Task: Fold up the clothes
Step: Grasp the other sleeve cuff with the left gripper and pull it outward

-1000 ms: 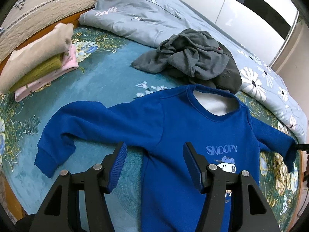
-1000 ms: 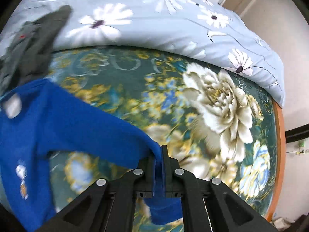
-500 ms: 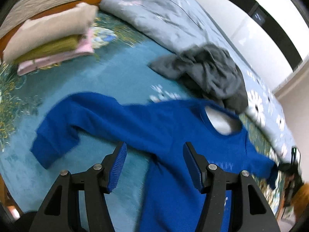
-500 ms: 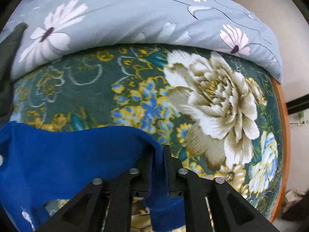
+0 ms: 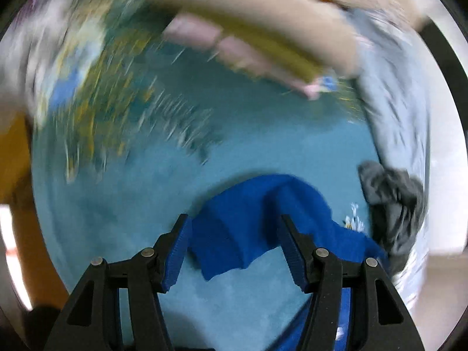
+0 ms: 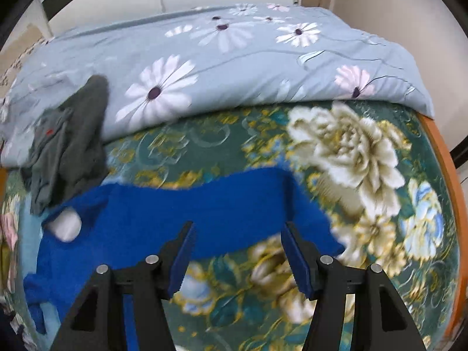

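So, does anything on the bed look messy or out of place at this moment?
One thing: a grey garment lies crumpled in a heap, partly up on the floral quilt, unfolded. The blue sweatshirt lies spread flat, sleeves out. Nothing looks spilled or damaged; the left view is too blurred to judge the folded stack.

A floral-covered bed (image 6: 365, 134) carries a blue sweater (image 6: 175, 213), a grey garment (image 6: 70, 146), a daisy quilt (image 6: 234, 58) and folded clothes (image 5: 263, 38).

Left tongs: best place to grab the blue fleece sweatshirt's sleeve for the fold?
Grip the cuff end of the blue fleece sweatshirt's sleeve, coming from above. It lies loose on the teal bedspread, humped between the open left tongs, so a straight descent should straddle its width and pinch both layers.
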Tool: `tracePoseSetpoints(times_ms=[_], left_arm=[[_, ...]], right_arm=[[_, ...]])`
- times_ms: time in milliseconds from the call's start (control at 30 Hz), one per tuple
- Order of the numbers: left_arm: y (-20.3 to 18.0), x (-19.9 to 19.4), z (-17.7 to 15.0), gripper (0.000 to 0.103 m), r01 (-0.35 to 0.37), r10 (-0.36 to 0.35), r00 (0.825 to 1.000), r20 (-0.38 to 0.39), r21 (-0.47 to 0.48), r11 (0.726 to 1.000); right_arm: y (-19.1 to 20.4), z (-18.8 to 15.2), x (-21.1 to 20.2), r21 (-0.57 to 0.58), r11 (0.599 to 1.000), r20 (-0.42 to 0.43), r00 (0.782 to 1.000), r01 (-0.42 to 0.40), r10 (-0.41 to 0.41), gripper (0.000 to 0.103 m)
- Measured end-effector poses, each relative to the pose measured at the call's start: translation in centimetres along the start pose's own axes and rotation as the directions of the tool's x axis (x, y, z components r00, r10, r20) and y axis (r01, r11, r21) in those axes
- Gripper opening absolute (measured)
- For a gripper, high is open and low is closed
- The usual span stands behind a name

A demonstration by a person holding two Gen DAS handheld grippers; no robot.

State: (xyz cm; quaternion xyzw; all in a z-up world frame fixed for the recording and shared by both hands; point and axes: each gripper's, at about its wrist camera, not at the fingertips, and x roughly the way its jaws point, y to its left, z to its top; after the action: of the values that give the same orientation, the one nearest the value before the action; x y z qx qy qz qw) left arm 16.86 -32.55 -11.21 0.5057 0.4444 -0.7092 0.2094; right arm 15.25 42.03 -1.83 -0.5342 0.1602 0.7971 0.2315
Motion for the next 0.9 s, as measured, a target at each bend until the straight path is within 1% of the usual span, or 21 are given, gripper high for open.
tracePoseSetpoints(times_ms=[33, 100, 167, 233, 333, 400, 433, 467, 500, 533, 567, 600, 633, 700, 767, 833, 900], left_arm=[[0.9, 0.7, 0.2, 0.062, 0.012, -0.014, 1.000, -0.024, -0.049, 0.999], [2.3, 2.1, 0.1, 0.062, 0.006, -0.014, 0.998, -0.067, -0.121, 0.993], [3.4, 3.5, 0.0, 0.062, 0.004, -0.028, 0.993, -0.119, -0.194, 0.981], [4.1, 4.4, -0.3, 0.062, 0.010, -0.048, 0.988, -0.149, -0.245, 0.969], [4.2, 5.9, -0.5, 0.062, 0.000, -0.052, 0.980, -0.192, -0.259, 0.966], [4.1, 6.7, -0.7, 0.061, -0.021, -0.040, 0.974, -0.221, -0.266, 0.964], [4.1, 7.0, -0.7, 0.061, -0.031, -0.032, 0.973, -0.227, -0.268, 0.963], [4.0, 7.1, -0.8, 0.059, -0.040, -0.021, 0.974, -0.225, -0.264, 0.964], [3.8, 7.2, -0.8, 0.050, -0.049, -0.009, 0.975, -0.222, -0.255, 0.966], [3.5, 7.3, -0.9, 0.038, -0.052, -0.002, 0.976, -0.217, -0.243, 0.969], [3.3, 7.3, -0.9, 0.029, -0.050, 0.001, 0.978, -0.210, -0.227, 0.973], [3.0, 7.1, -0.9, 0.018, -0.051, 0.008, 0.980, -0.199, -0.213, 0.976], [2.8, 6.9, -0.9, 0.015, -0.055, 0.018, 0.983, -0.184, -0.199, 0.978], [2.0, 6.3, -0.7, 0.013, -0.074, 0.051, 0.988, -0.149, -0.150, 0.986], [1.0, 5.1, -0.2, 0.012, -0.113, 0.106, 0.990, -0.097, -0.066, 0.991], [-0.2, 3.7, 0.6, 0.012, -0.165, 0.166, 0.986, -0.026, 0.034, 0.986], [-1.3, 2.3, 1.5, 0.012, -0.211, 0.208, 0.977, 0.035, 0.120, 0.970]], right_arm=[[0.6, -0.6, 0.1, -0.002, 1.000, -0.008, 1.000, -0.010, 0.010, 0.064], [1.9, -1.7, 0.1, -0.001, 1.000, -0.016, 0.999, -0.029, 0.029, 0.064], [2.9, -2.3, -0.1, -0.010, 0.999, -0.019, 0.999, -0.042, 0.042, 0.064], [3.6, -2.6, -0.5, -0.019, 0.999, -0.019, 0.999, -0.051, 0.050, 0.064], [4.3, -2.6, -0.9, -0.031, 0.999, -0.018, 0.999, -0.044, 0.044, 0.064], [4.4, -2.5, -0.9, -0.025, 0.999, -0.023, 0.999, -0.041, 0.040, 0.064], [4.5, -2.5, -0.9, -0.017, 0.999, -0.029, 0.999, -0.040, 0.040, 0.064], [4.4, -2.6, -0.7, -0.008, 0.999, -0.037, 0.998, -0.044, 0.044, 0.064], [4.4, -2.8, -0.5, 0.002, 0.999, -0.046, 0.998, -0.050, 0.050, 0.064], [4.4, -2.9, -0.4, 0.006, 0.999, -0.053, 0.997, -0.051, 0.052, 0.064], [4.4, -3.1, -0.2, 0.007, 0.999, -0.059, 0.997, -0.050, 0.050, 0.064], [4.4, -3.2, -0.1, 0.008, 0.999, -0.066, 0.997, -0.048, 0.049, 0.064], [4.4, -3.4, 0.1, 0.008, 0.999, -0.073, 0.996, -0.046, 0.046, 0.064], [4.2, -3.8, 0.4, 0.012, 0.999, -0.085, 0.995, -0.043, 0.044, 0.064], [4.0, -4.1, 0.6, 0.017, 0.999, -0.091, 0.995, -0.040, 0.042, 0.064], [3.8, -4.3, 0.8, 0.019, 0.999, -0.097, 0.995, -0.035, 0.037, 0.064], [3.6, -4.4, 1.1, 0.025, 0.999, -0.103, 0.994, -0.027, 0.030, 0.064]])
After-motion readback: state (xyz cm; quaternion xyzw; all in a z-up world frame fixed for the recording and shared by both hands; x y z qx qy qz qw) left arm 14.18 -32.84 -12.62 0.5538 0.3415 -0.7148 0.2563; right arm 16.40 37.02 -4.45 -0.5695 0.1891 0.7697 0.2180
